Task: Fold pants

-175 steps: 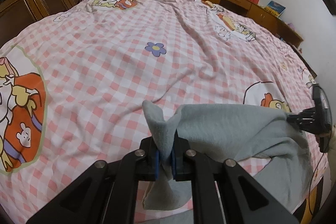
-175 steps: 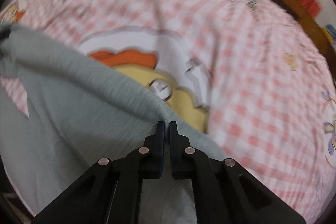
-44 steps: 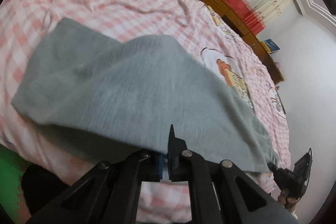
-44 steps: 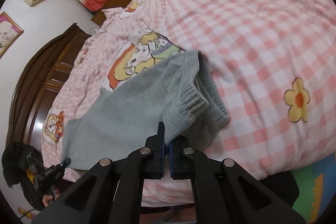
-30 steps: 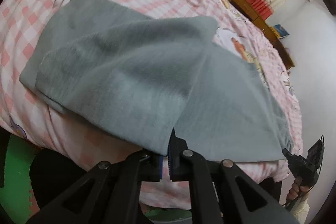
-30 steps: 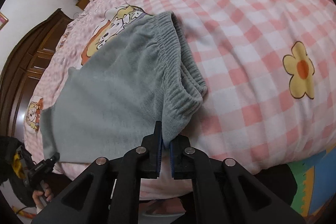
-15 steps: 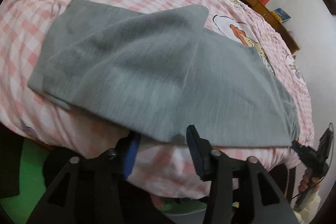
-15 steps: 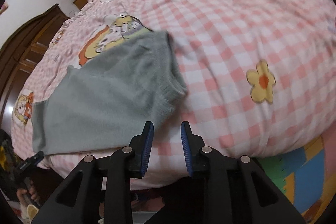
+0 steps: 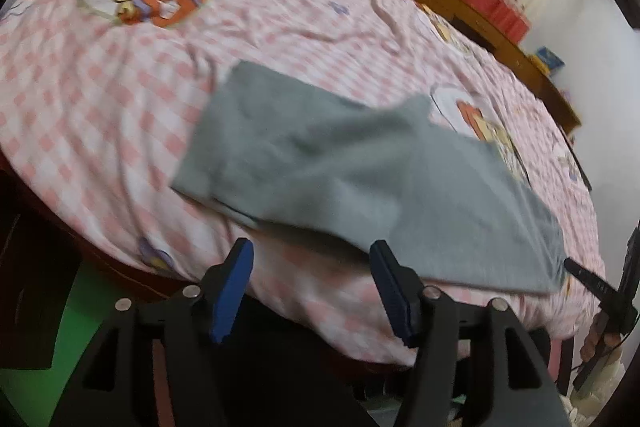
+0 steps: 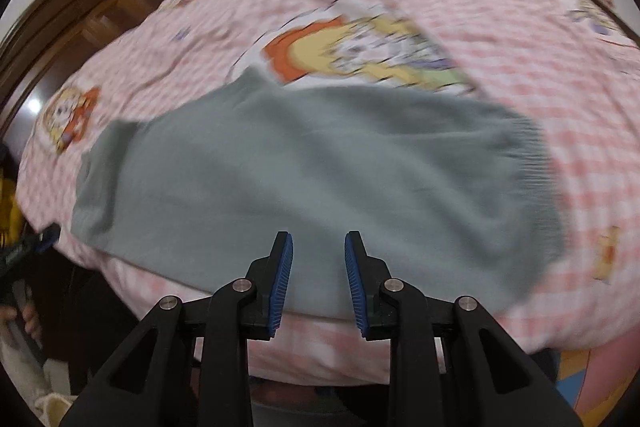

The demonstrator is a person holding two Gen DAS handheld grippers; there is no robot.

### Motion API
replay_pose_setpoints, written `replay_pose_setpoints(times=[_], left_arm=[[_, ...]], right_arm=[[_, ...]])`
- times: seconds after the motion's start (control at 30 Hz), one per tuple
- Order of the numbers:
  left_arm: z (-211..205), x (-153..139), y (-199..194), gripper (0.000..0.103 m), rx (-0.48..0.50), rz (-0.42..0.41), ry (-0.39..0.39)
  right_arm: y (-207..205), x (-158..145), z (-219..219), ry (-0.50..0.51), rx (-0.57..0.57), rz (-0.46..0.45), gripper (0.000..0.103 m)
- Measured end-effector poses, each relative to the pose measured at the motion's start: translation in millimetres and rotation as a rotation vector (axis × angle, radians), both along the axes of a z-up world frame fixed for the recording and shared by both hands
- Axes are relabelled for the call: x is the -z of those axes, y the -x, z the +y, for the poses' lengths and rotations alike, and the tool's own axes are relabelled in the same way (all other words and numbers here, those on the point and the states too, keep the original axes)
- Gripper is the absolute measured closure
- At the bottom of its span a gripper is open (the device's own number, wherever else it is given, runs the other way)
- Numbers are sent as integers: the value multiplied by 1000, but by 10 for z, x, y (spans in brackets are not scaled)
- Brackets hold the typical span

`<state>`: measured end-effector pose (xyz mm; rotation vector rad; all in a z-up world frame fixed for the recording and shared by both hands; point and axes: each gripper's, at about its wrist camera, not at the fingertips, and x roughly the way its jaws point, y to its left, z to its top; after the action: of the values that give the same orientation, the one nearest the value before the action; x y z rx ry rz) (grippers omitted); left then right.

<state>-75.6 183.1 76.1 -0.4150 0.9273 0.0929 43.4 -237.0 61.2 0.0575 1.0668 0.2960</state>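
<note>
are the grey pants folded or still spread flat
Folded once: the pants lie on the bed, one leg doubled over the other.

Grey pants point(image 10: 320, 179) lie on a pink-and-white checked bedsheet point(image 9: 100, 99) with cartoon prints.

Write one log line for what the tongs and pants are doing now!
left tongs: open, empty | right tongs: open, empty | grey pants: lying on checked bedspread

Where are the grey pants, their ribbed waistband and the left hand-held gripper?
grey pants point(image 10: 320, 179), right wrist view, middle of the fabric
ribbed waistband point(image 10: 536, 163), right wrist view, gathered end
left hand-held gripper point(image 9: 314, 287), left wrist view, between open fingertips
</note>
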Motion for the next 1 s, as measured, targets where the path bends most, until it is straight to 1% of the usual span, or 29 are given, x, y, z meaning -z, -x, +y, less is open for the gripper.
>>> replay_pose_setpoints(times=[0.03,0.1,0.17,0.23,0.27,0.37,0.43,0.53,0.63,0.67,0.7,0.73,0.8,0.87,0.93,1.0], left_arm=[[66,2,-19,39,-10,-5,0],[164,0,-84,39,-23,-13,0],[270,15,-211,39,-26,-31,1],[335,53,-358,39,-20,-36,3],[373,76,-421,39,-17,-37,4],[441,170,-611,39,-19,-24,5],[439,233,-688,39,-3,-22,23],[418,332,-757,39,6,-16,36],[398,437,-809,40,-9,-11,61],[392,452,-811,55,-17,-20,65],[385,450,-801,89,-23,-25,67],[383,438,-794,96,-31,-28,79],[384,360,-744,95,-52,-62,117],[332,219,-687,95,-46,-112,143],[201,55,-672,95,-3,-161,168],[54,-50,-682,95,47,-182,185]], right_arm=[[-24,78,143,8,-26,19,75],[-44,191,295,21,-50,45,75],[-48,345,449,63,-67,66,73],[-20,441,530,104,-75,45,69],[-12,455,540,109,-78,35,67],[5,488,537,93,-90,21,64],[2,510,523,78,-99,21,62],[-11,517,496,49,-98,24,59],[-10,507,509,40,-110,16,55],[0,510,516,38,-117,11,53],[10,511,521,38,-120,6,53],[21,512,524,39,-122,1,53],[23,503,517,33,-122,-1,53],[23,475,479,9,-112,8,53],[31,426,431,-19,-93,21,54],[45,376,391,-32,-86,20,55]])
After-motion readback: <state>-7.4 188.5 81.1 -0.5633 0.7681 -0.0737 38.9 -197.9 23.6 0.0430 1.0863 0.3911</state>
